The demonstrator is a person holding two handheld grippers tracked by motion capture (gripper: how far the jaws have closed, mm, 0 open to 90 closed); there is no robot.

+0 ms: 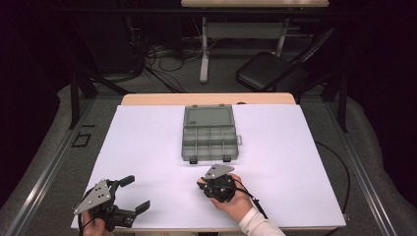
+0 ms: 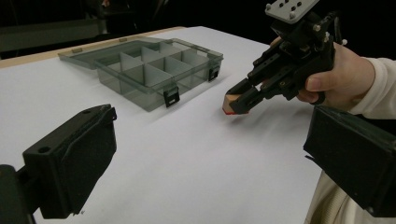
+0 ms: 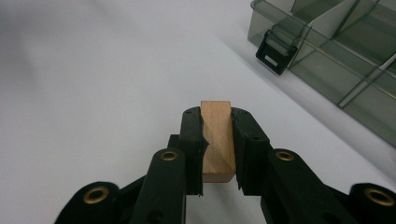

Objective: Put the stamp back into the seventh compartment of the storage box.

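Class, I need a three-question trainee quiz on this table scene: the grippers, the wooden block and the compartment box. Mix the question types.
1. True or false: the right gripper is shut on the wooden block.
2. The box lid is: A) latched, B) open, C) missing.
3. Fill in: the left gripper has its jaws ____.

Key: 1 true; 2 B; 3 open. The block's lower end shows red in the left gripper view. The compartments look empty.
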